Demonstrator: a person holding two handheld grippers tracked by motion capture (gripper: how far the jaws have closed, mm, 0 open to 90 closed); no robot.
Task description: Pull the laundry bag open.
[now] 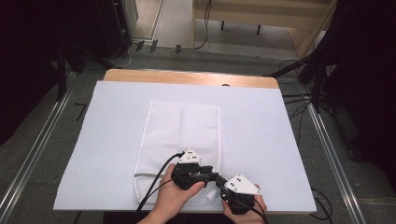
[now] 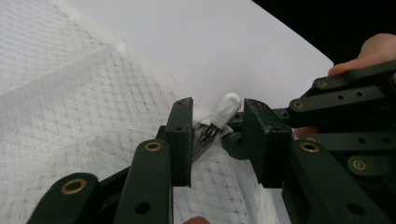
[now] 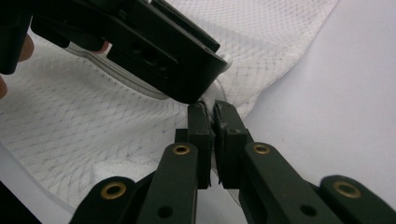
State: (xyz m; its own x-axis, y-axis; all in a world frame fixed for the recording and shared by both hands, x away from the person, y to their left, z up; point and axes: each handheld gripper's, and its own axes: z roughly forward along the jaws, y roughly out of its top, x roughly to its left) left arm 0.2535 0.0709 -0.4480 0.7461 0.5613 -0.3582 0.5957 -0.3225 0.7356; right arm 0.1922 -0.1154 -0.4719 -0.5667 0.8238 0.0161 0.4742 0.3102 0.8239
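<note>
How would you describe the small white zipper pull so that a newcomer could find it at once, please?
On the white table cover lies a white mesh bag. At its near right corner, between the two grippers, sits the zipper pull: smooth, rounded plastic, unlike the netted fabric around it.

mesh bag [image 1: 183, 140]: white netted cloth; table cover [image 1: 261, 140]: smooth matt white; table edge [image 1: 187, 77]: wood

black two-jaw grippers [image 1: 212, 179] with brass rivets, grey triangular plates, trailing black cables.
</note>
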